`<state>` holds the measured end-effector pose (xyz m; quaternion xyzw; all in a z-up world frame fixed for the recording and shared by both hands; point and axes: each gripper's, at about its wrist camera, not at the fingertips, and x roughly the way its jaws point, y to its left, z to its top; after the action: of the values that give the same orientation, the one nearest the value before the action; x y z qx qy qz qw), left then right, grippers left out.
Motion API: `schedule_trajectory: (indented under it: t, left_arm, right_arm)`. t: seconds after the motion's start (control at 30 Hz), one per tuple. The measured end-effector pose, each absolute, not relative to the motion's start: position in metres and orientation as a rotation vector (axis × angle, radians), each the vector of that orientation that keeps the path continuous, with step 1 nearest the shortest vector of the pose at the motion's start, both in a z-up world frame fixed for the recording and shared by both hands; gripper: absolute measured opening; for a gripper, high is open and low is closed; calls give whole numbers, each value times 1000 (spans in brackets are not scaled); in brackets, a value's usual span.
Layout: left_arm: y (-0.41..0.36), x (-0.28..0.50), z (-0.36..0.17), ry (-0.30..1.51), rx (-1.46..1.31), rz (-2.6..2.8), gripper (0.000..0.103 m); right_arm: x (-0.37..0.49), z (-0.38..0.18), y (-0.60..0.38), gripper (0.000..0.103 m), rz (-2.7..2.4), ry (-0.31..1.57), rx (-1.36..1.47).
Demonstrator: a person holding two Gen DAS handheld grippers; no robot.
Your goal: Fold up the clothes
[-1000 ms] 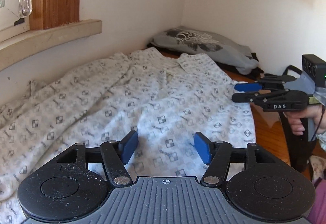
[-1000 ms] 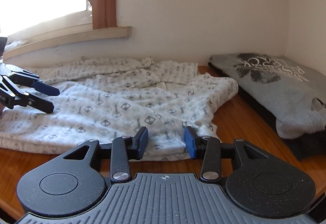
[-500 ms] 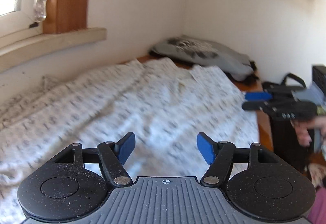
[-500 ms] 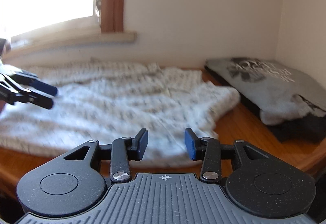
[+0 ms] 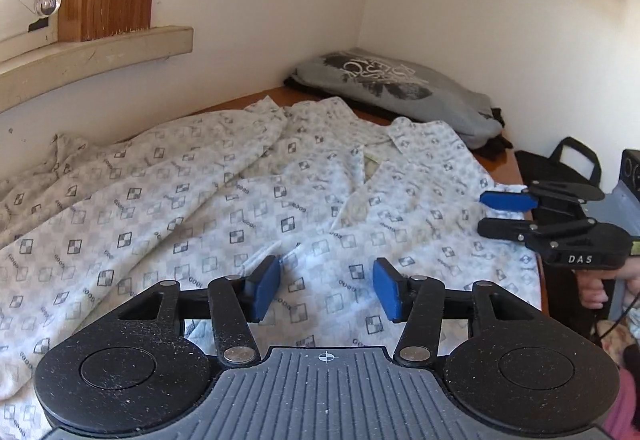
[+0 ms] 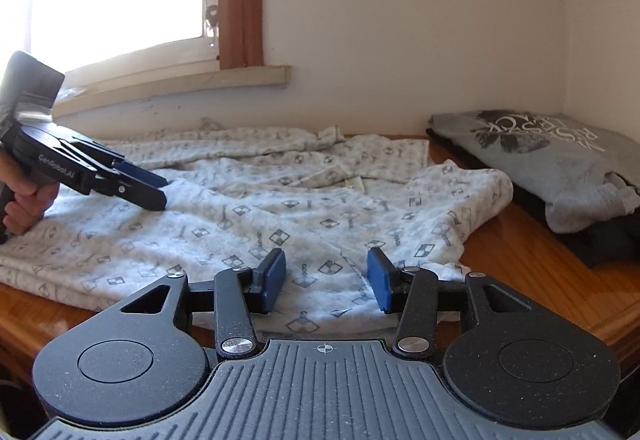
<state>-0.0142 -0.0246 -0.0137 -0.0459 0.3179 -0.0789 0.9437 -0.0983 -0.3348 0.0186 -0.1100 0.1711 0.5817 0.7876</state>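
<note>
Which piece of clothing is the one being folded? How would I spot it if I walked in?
Look at the wooden table under the window sill. Spread across most of it lies the pale shirt, crumpled and unfolded. Unlike the grey printed top folded in the corner, it is whitish, covered with small checkered squares.

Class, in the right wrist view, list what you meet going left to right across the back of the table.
left gripper → patterned shirt → grey sweatshirt
</note>
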Motion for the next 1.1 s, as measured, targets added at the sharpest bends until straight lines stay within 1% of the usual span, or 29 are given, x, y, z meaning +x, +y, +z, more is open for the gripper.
schedule_trajectory:
  t: [0.13, 0.2, 0.27, 0.3, 0.47, 0.53, 0.6, 0.7, 0.83, 0.93, 1.1]
  left_arm:
    - [-35, -16, -16, 653, -51, -134, 62]
    - [-37, -17, -16, 655, -46, -136, 67]
    - [-39, -17, -17, 658, -41, -144, 77]
    - [-41, -17, -18, 661, -31, -145, 78]
    - [-47, -18, -19, 664, 0, -132, 78]
    - [-38, -21, -17, 651, -46, -135, 78]
    - [-27, -29, -15, 644, -13, -102, 78]
    - [0, -49, -10, 648, -26, -40, 78]
    - [35, -93, 0, 627, -19, 49, 78]
    - [58, -136, 11, 596, -38, 113, 78]
    - [89, -211, 24, 560, -48, 215, 79]
  right_arm:
    - [-99, 16, -331, 46, 1242, 352, -225]
    - [-99, 16, -328, 47, 1228, 348, -224]
    - [-100, 18, -326, 47, 1214, 352, -225]
    - [-101, 19, -325, 47, 1206, 354, -228]
    - [-118, 27, -314, 46, 1237, 332, -197]
    - [-124, 23, -305, 47, 1245, 335, -227]
    - [-122, 16, -305, 48, 1244, 317, -243]
    - [-108, 12, -317, 48, 1242, 315, -197]
    - [-103, 10, -324, 48, 1239, 299, -186]
    - [-107, 13, -324, 53, 1213, 294, -196]
    - [-124, 29, -311, 53, 1233, 275, -173]
